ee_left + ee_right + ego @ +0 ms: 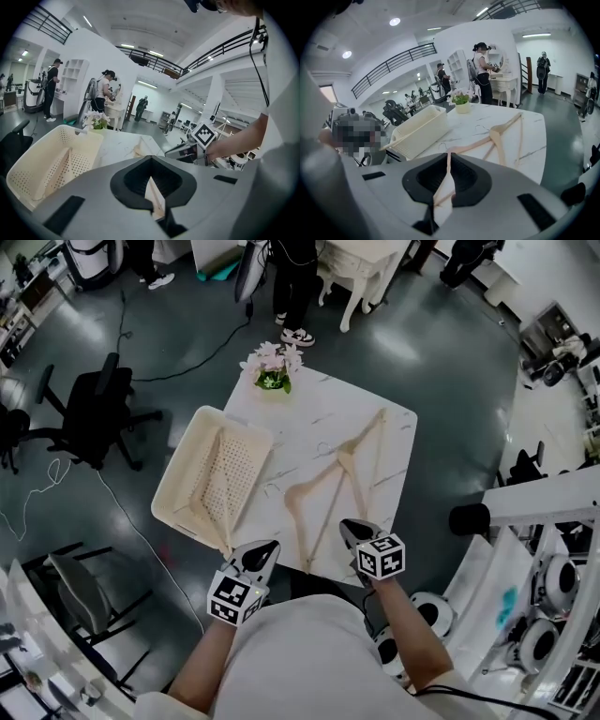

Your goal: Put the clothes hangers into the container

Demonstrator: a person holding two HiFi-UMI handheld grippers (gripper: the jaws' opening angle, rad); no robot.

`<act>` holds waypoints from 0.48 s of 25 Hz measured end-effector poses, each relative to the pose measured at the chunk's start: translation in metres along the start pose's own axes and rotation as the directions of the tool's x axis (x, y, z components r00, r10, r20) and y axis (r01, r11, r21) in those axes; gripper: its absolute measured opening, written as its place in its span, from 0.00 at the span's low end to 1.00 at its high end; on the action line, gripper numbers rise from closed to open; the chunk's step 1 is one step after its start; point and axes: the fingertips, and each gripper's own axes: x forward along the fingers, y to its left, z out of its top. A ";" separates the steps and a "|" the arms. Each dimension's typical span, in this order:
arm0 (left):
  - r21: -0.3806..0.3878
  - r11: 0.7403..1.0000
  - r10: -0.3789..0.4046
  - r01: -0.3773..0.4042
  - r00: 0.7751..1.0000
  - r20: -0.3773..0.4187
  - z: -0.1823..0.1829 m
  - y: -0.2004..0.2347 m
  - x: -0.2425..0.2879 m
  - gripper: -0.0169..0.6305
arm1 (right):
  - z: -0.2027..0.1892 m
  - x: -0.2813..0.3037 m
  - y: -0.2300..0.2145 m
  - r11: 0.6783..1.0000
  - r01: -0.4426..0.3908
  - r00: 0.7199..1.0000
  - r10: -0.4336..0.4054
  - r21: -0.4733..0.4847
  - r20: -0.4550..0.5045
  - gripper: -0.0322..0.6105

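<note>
Two pale wooden hangers lie on the white marble table [375,418]: the nearer hanger [317,500] and the farther hanger [364,448]. A third hanger [214,486] leans inside the cream perforated basket [184,452] at the table's left, with one end poking over the near rim. My left gripper [270,547] hovers at the table's near edge, jaws together and empty. My right gripper [347,524] is shut and empty too, just short of the nearer hanger's arm. The right gripper view shows the hangers [502,133] ahead and the basket [419,129] to the left.
A pot of pink flowers [273,367] stands at the table's far edge. A black office chair [94,413] is left of the table, with cables on the floor. A person [295,287] stands beyond the table. White equipment [534,615] crowds the right side.
</note>
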 end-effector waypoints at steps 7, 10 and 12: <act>-0.038 0.998 0.043 -0.044 0.999 -0.031 -0.003 -0.004 0.033 0.04 | -0.003 0.021 -0.072 0.999 0.031 0.996 -0.034 -0.037 -0.076 0.09; -0.054 0.997 0.057 -0.060 0.997 -0.043 -0.005 -0.004 0.042 0.04 | -0.007 0.039 -0.099 0.998 0.045 0.992 -0.051 -0.051 -0.119 0.11; -0.063 0.995 0.068 -0.072 0.996 -0.054 -0.009 -0.005 0.049 0.04 | -0.011 0.051 -0.117 0.997 0.055 0.988 -0.064 -0.062 -0.144 0.18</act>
